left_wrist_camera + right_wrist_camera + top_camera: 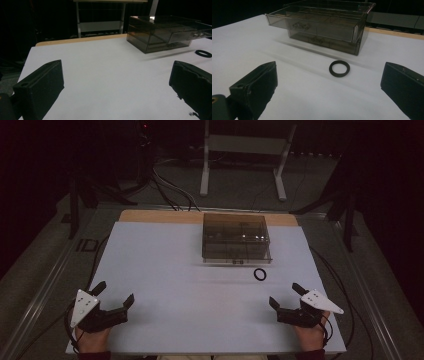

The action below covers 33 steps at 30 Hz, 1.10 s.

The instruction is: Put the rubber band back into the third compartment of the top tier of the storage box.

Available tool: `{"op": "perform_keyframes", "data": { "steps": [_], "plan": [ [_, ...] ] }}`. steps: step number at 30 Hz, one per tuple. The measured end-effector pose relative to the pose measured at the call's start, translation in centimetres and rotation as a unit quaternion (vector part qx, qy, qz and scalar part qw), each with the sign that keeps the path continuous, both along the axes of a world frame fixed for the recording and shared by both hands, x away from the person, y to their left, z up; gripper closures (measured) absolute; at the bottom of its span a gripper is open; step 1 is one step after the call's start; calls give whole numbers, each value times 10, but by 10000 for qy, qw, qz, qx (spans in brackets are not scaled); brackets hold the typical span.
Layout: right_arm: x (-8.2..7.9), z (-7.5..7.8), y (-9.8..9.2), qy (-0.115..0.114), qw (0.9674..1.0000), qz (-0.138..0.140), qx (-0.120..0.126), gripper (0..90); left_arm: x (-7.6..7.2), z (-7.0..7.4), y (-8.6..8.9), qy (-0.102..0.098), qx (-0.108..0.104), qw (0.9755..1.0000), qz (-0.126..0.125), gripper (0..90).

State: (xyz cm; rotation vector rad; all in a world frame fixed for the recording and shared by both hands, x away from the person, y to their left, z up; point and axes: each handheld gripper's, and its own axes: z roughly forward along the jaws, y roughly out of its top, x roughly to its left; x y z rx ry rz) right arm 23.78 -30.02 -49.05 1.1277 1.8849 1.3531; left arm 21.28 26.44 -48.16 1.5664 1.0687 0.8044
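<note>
1. On the white tabletop (165, 270), at about 1 o'clock from centre: black ring (260, 274), lying flat, just in front of the smoky clear drawer box (236, 238), near it but apart.
2. Ring, handling (judged): light, stiff, thin-walled, likely rubbery; low profile may let it slide. Best hold: across the rim, one jaw inside the hole, one outside.
3. Right tool (285, 295), at 5 o'clock: jaws spread wide, nothing between them; ring at its 11 o'clock.
4. Left tool (116, 293), at 7 o'clock: jaws spread, empty, well apart from ring.
</note>
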Motion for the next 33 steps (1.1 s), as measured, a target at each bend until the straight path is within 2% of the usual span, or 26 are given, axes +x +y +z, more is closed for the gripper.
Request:
{"op": "perform_keyframes", "data": {
  "steps": [6,9,14,20,28,33],
  "plan": [
    [0,1,3,-40,10000,40,-43,14,0,-1,-5,53,263,9996,117,4],
    [1,1,4,20,10000,37,-20,14,1,-1,-6,83,357,9992,140,4],
    [3,4,7,52,9998,71,-151,14,1,-2,-5,143,337,9991,225,4],
    [11,13,11,51,9997,86,-216,15,0,-2,-5,114,362,9990,255,11],
    [24,23,15,85,9996,44,-282,15,0,-2,-5,82,384,9987,316,11],
    [34,30,17,183,9992,13,-360,14,0,-3,-5,104,383,9987,327,10]
  ]
}}
